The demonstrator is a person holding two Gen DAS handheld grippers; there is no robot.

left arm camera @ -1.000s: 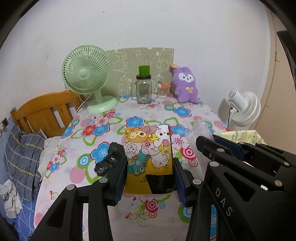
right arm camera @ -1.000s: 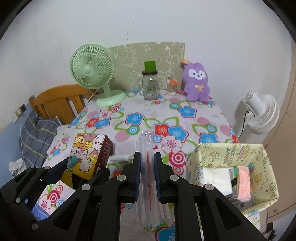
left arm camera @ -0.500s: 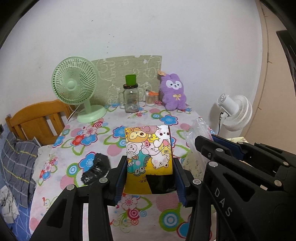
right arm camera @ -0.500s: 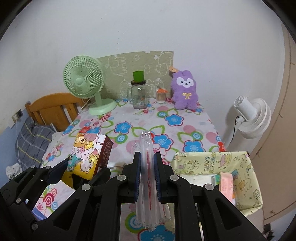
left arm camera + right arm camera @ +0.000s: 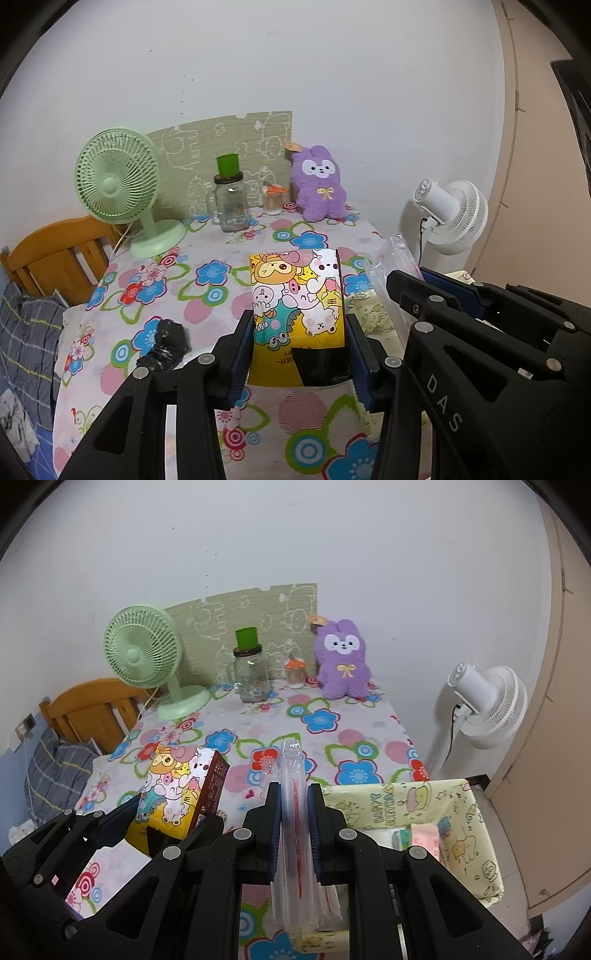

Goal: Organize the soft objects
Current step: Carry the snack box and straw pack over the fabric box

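Left gripper (image 5: 299, 350) jaws are clamping the pack (image 5: 297, 306); right gripper (image 5: 293, 829) jaws are pinching the clear bag (image 5: 293, 805). Both loads are hanging above the tabletop (image 5: 321, 720), near the bin (image 5: 458, 812). Recommended: be keeping both grips firm and be clearing the bin's rim before lowering.

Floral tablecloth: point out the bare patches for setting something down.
Free: the middle of the floral tablecloth, between the green desk fan and the cartoon-print pack; also its right edge. Crowded: the back row, glass jar to purple plush bunny.
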